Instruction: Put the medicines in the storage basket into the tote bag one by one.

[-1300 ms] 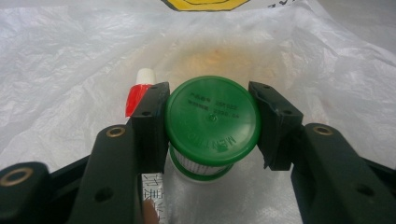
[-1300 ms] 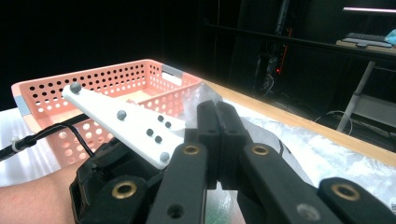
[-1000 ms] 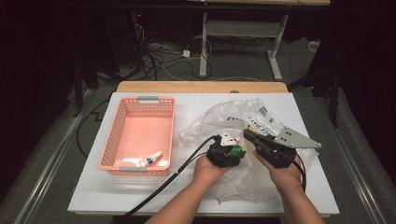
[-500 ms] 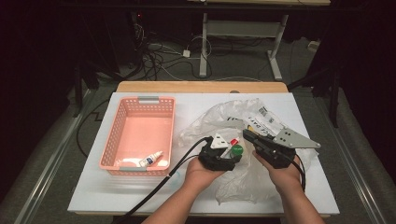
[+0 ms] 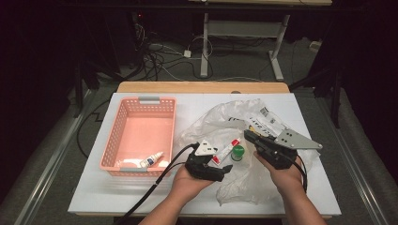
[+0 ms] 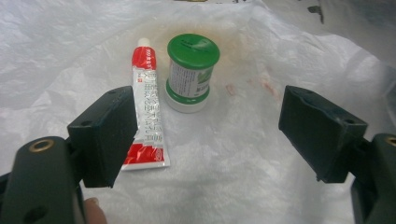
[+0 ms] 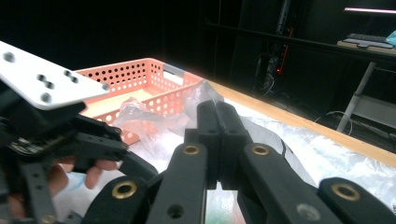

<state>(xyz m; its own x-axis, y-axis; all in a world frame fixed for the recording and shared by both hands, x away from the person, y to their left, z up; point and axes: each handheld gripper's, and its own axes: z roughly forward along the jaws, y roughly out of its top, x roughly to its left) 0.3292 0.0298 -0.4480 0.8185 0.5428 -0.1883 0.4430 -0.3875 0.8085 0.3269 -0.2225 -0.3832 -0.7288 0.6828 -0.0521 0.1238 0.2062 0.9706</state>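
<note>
While the left gripper (image 6: 205,135) is hovering over the plastic bag (image 5: 220,124) with its jaws spread wide and nothing between them, having just been opening, the red-and-white tube (image 6: 148,112) and the green-capped jar (image 6: 190,74) are lying just ahead of it on the crinkled film, touching or nearly so. The tube is looking light and soft, likely to dent under a hard squeeze; taking it across its flat mid-body seems safest. The jar is looking rigid, small and smooth, easy to tip, so a grip on its sides below the cap suits it. The left hand (image 5: 187,180) is holding its tool low and roughly level, pointing toward the right. The right gripper (image 7: 217,135) is sitting fully closed, apparently pinching the bag's film, aimed toward the pink basket (image 5: 141,101).
</note>
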